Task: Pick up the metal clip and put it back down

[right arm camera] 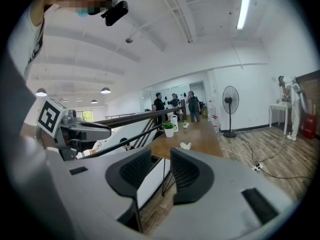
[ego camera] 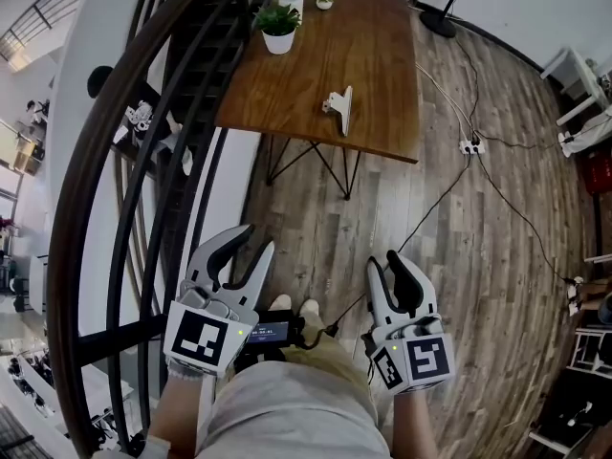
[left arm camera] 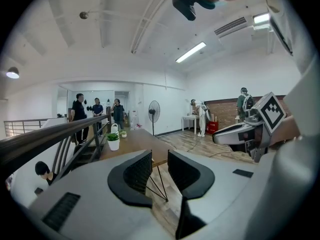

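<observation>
I hold the left gripper [ego camera: 254, 240] and right gripper [ego camera: 384, 259] low, side by side, jaws part-open and empty, well short of the metal clip [ego camera: 340, 105].

Wooden table [ego camera: 378, 70] with metal clip [ego camera: 340, 107], potted plant [ego camera: 278, 25]

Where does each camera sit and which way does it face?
Head view: on the person's head, facing steeply down at the table; shows left gripper, right gripper, legs.
Left gripper view: on the left gripper, along its open jaws toward the table; right gripper at right.
Right gripper view: on the right gripper, toward the table; left gripper at left.
Shared: table.
</observation>
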`<state>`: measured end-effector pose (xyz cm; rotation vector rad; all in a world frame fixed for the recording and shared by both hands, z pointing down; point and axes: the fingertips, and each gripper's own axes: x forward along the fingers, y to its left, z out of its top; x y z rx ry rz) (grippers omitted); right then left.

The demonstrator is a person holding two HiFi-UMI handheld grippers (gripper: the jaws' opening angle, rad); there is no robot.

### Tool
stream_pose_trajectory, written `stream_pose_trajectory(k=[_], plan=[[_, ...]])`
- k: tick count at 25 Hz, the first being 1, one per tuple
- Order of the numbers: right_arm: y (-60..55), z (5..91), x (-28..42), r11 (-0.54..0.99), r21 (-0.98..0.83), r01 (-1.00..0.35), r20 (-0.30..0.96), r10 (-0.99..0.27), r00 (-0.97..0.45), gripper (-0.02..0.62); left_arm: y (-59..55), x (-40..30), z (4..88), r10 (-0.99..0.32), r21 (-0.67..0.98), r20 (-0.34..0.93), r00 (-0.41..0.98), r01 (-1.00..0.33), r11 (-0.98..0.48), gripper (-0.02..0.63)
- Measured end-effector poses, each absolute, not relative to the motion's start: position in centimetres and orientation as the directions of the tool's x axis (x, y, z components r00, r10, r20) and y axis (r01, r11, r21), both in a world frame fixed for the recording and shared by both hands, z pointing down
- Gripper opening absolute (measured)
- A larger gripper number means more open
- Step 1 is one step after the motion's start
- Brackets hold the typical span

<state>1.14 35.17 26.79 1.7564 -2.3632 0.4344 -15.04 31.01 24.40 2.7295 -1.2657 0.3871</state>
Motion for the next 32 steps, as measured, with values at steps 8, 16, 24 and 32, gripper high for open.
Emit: stream_pose_trajectory(k=[8,16,24,32], plan=[[35.7,27.2,3.5,0.300,-0.144,-0.943,0.286,-0.899,-0.330,0.131,32.2,-13.2,24.1,-0.759,-0.047,0.260,0.597,-0.778,-0.627,0.103],[35.8,27.5,4.8,0.311,-0.120,-0.943,0.285,-0.899,-0.333,0.132,32.3,-11.6,24.2,-0.763,-0.048,0.238,0.601,-0.777,-0.628,0.103],[33.1,27.7,5.8,0.285,-0.119,-0.951,0.280,-0.909,-0.307,0.132,29.4,-9.8,24.2,-0.732,-0.025,0.228,0.642,-0.748,-0.663,0.103],[25.8,28.6,6.5,0.253,-0.127,-0.959,0.292,-0.915,-0.280,0.132,21.8,-8.9,25.0,-0.706,-0.032,0.241,0.666,-0.721,-0.692,0.103]])
